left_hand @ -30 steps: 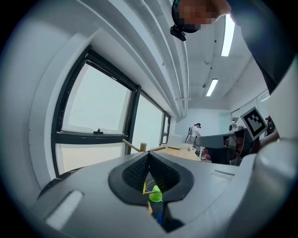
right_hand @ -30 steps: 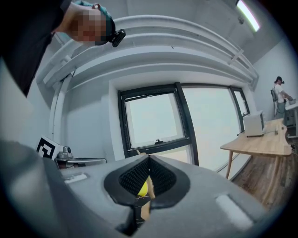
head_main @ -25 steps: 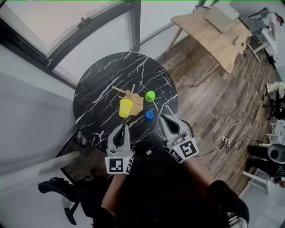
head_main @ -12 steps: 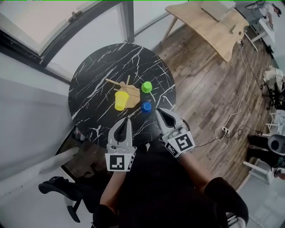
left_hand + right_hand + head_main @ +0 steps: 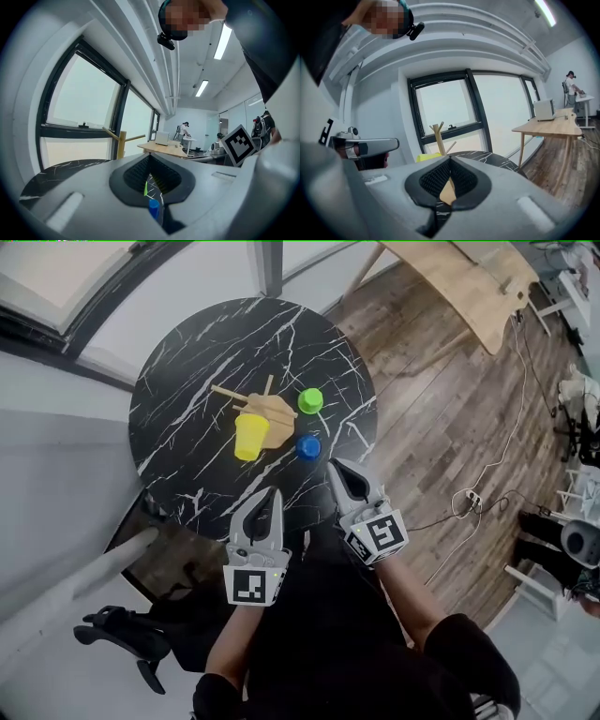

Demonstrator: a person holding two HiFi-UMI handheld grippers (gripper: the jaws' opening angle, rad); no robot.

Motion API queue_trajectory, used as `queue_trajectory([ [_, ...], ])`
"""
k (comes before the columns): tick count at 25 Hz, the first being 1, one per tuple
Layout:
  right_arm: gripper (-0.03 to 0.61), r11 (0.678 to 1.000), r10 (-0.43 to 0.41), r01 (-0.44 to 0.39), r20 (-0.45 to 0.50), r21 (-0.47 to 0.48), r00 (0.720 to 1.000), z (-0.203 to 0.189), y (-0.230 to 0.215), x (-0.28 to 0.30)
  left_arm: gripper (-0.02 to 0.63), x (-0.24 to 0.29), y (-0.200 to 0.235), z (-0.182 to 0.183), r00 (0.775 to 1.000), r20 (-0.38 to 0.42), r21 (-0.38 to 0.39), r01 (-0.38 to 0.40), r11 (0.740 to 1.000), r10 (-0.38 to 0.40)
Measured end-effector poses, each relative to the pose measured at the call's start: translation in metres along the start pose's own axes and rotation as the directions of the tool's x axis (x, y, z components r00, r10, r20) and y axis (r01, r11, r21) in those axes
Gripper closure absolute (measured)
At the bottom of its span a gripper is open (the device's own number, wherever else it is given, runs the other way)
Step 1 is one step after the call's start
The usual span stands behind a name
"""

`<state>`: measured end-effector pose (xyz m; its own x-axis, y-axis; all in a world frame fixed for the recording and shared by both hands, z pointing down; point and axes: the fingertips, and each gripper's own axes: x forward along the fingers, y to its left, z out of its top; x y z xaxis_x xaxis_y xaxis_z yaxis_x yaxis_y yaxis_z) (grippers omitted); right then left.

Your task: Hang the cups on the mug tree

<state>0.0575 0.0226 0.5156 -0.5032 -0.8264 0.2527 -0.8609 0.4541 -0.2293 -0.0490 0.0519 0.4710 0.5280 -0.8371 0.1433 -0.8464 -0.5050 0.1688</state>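
Jaws together and empty, the left hand-held gripper (image 5: 275,493) and right hand-held gripper (image 5: 334,466) hang over the near rim of the black marble bench (image 5: 197,343).
The blue cup (image 5: 308,447) stands nearest the right one, the green cup (image 5: 310,401) beyond it, and the yellow cup (image 5: 247,437) sits against the wooden mug tree (image 5: 272,413) at mid-bench.

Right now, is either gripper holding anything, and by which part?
Nothing is held. The left gripper and right gripper are both shut with nothing between the jaws. The yellow cup, green cup and blue cup sit untouched by the mug tree.
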Motion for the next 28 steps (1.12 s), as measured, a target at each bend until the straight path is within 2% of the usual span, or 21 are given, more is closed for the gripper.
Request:
queue_trajectory([
  [7,0.572,1.0,-0.006,0.007,-0.105,0.008,0.994,-0.054,-0.01,0.016,0.612,0.006,-0.003,-0.032,0.999,-0.035,-0.013,0.015,1.0,-0.016],
  [9,0.517,1.0,0.008,-0.007,-0.147,0.013,0.989,-0.072,-0.012,0.022,0.612,0.008,-0.004,-0.04,0.999,-0.048,-0.017,0.017,1.0,-0.018],
  [13,0.475,0.999,0.029,-0.032,-0.222,-0.011,0.975,-0.102,-0.016,0.036,0.612,0.016,-0.005,-0.052,0.998,-0.063,-0.026,0.013,1.0,-0.015],
  [18,0.386,0.993,0.03,-0.063,-0.298,-0.101,0.954,-0.134,-0.02,0.051,0.612,0.025,-0.004,-0.063,0.997,-0.081,-0.047,0.004,0.999,-0.008],
  [20,0.36,0.992,0.027,-0.064,-0.32,-0.105,0.947,-0.144,-0.023,0.055,0.612,0.028,-0.003,-0.066,0.996,-0.089,-0.052,0.002,0.999,-0.006],
  [28,0.339,0.993,0.015,-0.059,-0.403,-0.097,0.915,-0.176,-0.04,0.071,0.612,0.041,0.007,-0.077,0.995,-0.102,-0.071,-0.027,0.997,0.019],
])
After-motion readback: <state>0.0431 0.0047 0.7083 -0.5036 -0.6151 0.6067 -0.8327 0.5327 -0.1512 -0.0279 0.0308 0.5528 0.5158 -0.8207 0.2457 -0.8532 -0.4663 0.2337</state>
